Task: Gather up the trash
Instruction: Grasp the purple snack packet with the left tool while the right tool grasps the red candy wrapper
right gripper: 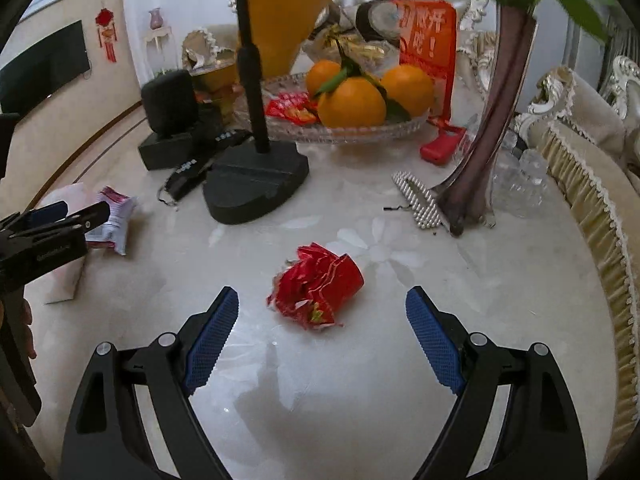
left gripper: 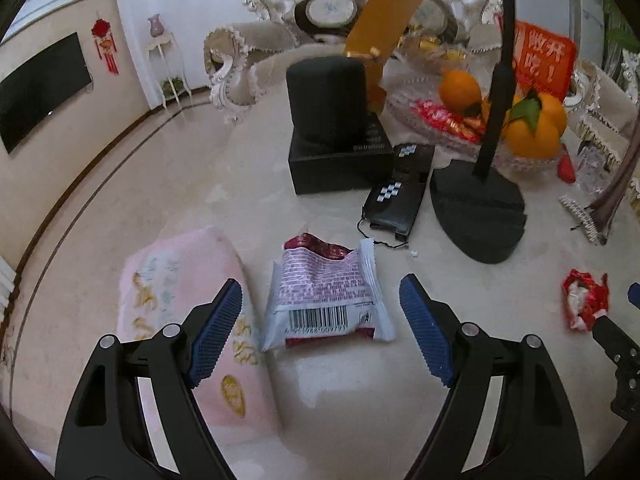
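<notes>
Trash: torn pink-white snack wrapper (left gripper: 326,292), crumpled red wrapper (right gripper: 318,290), both on table.

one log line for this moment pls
left tongs: open, white snack wrapper between fingers, not gripped | right tongs: open, facing crumpled red wrapper | both wrappers on table
</notes>
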The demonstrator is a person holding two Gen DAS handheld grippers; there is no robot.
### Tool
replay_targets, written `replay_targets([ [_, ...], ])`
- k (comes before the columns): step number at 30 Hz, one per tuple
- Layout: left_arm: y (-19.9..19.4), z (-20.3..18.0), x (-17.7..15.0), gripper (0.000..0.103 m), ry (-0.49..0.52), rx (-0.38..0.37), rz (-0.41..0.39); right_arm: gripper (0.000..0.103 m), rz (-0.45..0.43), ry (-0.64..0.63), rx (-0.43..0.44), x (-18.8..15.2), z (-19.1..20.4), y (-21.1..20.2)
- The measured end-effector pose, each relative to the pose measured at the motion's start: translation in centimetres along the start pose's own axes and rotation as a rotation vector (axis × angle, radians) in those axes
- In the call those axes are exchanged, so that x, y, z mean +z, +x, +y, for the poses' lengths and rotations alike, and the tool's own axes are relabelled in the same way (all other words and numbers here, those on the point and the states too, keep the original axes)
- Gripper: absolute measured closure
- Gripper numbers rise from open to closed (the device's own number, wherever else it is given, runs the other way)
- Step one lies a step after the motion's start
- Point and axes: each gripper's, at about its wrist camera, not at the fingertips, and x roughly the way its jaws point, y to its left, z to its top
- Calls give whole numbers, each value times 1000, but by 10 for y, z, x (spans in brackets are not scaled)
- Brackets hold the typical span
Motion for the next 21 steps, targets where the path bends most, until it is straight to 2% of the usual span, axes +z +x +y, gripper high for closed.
replay_targets([
  [3,11,-1,2,24,-2,6,25,21,13,-5,21,0,-1,11],
  [7,24,-1,1,24,24,75,55,21,25,-23,12,2,-1,20],
  [15,40,1,-3,24,-6,-43,83,22,44,-15,15,1,-3,31],
  [21,37,-21,1,24,97,7,52,22,29,4,10,3,-11,26],
])
